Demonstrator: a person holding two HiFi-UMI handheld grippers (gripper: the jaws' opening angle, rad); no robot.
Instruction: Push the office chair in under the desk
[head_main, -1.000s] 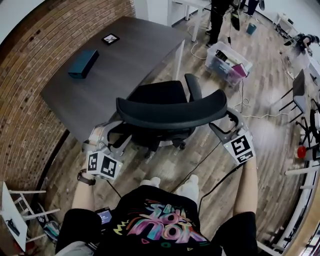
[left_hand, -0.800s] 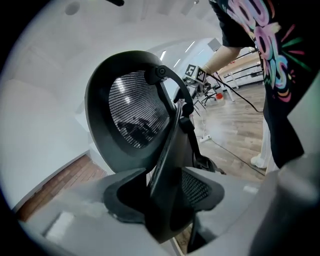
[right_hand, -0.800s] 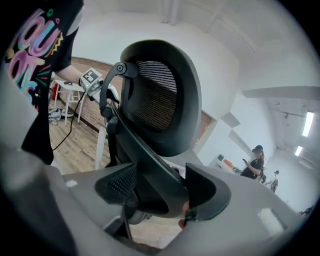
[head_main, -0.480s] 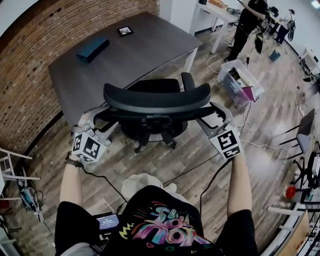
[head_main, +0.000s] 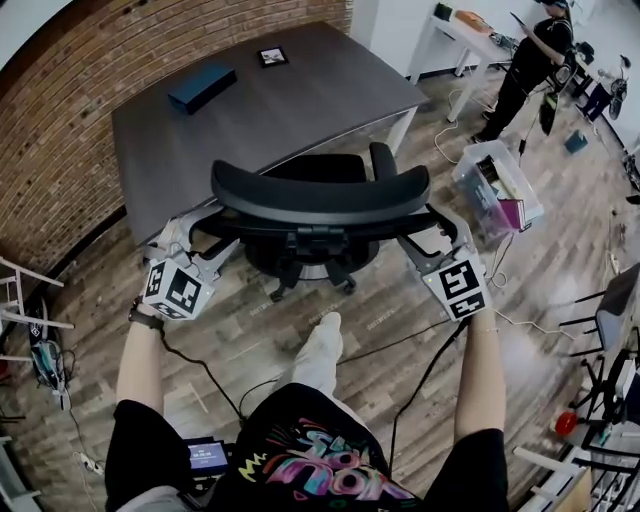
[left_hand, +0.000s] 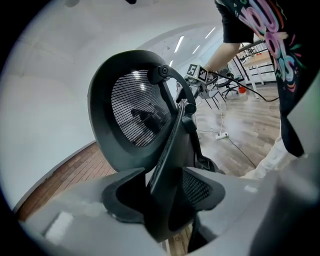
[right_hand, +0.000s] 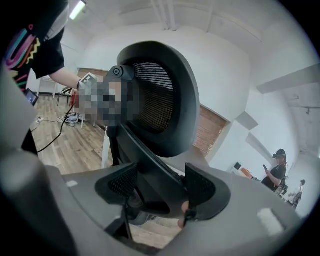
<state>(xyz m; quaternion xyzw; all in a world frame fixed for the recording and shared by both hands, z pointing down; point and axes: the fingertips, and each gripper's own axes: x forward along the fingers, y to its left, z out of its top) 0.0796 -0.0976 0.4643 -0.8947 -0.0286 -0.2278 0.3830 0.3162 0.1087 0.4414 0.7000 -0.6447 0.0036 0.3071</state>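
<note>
The black office chair (head_main: 320, 195) stands with its seat at the front edge of the dark grey desk (head_main: 290, 110), mesh backrest toward me. My left gripper (head_main: 205, 238) is closed on the left strut of the backrest frame. My right gripper (head_main: 425, 235) clamps the right strut. In the left gripper view the chair's backrest (left_hand: 135, 115) rises ahead and the strut runs between the pads of the left gripper (left_hand: 165, 192). In the right gripper view the backrest (right_hand: 160, 100) fills the middle, its strut pinched in the right gripper (right_hand: 157, 187).
A blue box (head_main: 202, 87) and a small framed picture (head_main: 271, 57) lie on the desk by the brick wall (head_main: 60, 150). A clear plastic bin (head_main: 497, 190) sits on the floor to the right, cables trail over the wood floor, and a person (head_main: 530, 60) stands far right.
The chair has rolled forward toward the desk with both grippers still on its back frame. The person holding them has stepped forward, one foot now out in front.
</note>
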